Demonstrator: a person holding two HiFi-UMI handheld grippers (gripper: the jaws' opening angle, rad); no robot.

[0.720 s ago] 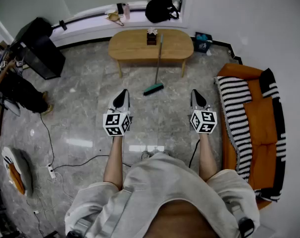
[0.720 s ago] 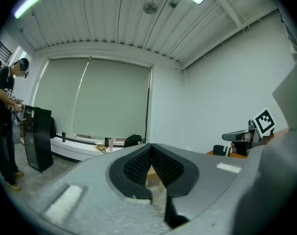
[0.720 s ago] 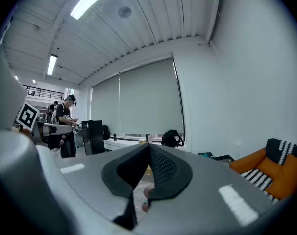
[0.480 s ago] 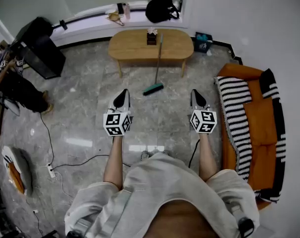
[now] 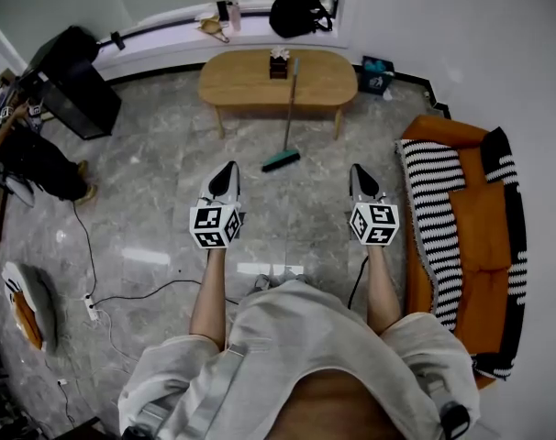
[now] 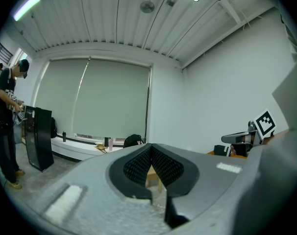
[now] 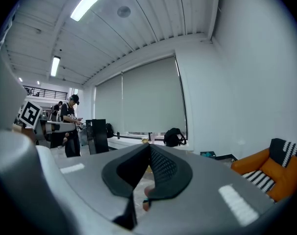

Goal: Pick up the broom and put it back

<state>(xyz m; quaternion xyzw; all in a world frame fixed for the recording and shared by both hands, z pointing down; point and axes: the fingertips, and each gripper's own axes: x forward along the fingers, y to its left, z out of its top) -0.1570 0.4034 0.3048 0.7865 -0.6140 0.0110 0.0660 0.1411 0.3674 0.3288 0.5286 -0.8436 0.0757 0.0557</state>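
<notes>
Left gripper (image 5: 228, 169) and right gripper (image 5: 357, 170): held out forward side by side above the marble floor (image 5: 150, 209), jaws of each closed tip to tip, nothing between them. Broom (image 5: 290, 108) stands ahead of the pair, between their two lines and well apart from both, bristle head on the floor, handle leaning against the near edge of the wooden table (image 5: 241, 81). Orange sofa (image 5: 484, 214) lies out to the right of the right gripper
</notes>
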